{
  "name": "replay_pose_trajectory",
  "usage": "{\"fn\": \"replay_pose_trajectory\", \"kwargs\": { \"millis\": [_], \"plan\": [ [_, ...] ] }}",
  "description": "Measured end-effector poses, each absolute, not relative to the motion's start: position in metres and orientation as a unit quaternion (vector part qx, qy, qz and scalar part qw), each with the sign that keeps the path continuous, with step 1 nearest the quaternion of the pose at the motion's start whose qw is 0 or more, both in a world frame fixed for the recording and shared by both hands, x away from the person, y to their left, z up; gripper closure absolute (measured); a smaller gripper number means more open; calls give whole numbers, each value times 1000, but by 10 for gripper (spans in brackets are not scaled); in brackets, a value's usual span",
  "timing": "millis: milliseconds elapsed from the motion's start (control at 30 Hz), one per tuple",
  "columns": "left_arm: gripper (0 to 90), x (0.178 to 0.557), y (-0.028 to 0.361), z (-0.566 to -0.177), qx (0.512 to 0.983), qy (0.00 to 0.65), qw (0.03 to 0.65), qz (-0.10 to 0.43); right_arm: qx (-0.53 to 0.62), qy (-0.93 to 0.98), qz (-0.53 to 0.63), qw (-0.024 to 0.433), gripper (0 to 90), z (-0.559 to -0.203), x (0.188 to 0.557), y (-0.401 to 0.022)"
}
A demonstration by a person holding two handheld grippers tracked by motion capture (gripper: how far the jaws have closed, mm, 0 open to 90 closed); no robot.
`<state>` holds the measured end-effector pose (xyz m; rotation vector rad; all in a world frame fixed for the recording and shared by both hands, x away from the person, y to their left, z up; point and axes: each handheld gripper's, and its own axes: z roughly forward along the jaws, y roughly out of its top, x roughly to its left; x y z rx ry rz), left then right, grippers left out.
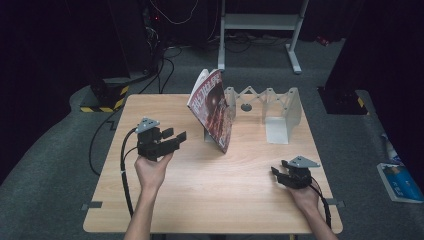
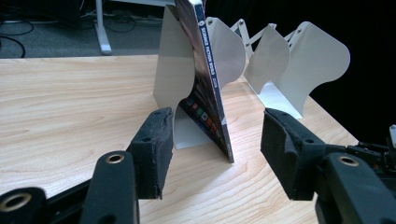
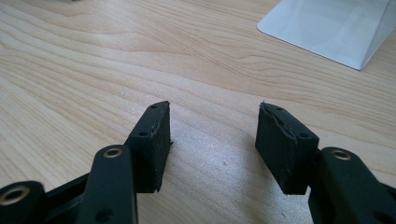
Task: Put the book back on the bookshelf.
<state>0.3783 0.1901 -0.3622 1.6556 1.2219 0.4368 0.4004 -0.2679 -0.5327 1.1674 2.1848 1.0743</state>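
Left tool (image 1: 176,136) released, right tool (image 1: 276,173) released, book (image 1: 212,107) leaning in white rack (image 1: 280,107)

A light wooden table (image 1: 210,195) is set on grey carpet (image 1: 45,165). Behind the table, a black stand with a yellow-and-black striped base (image 1: 102,100) is seen at the left, and black cables (image 1: 167,65) are trailed across the floor near it. A white metal frame (image 1: 260,22) is placed further back. A blue-and-white packet (image 1: 400,181) is laid on the carpet to the right of the table. The background is left in darkness.
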Motion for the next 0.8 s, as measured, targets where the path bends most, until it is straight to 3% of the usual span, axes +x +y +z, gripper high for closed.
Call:
{"fn": "replay_pose_trajectory", "kwargs": {
  "millis": [800],
  "plan": [
    [436,380,174,-376,693,499,495,163,419,791,389,219,443,-533,401,-268]
  ]
}}
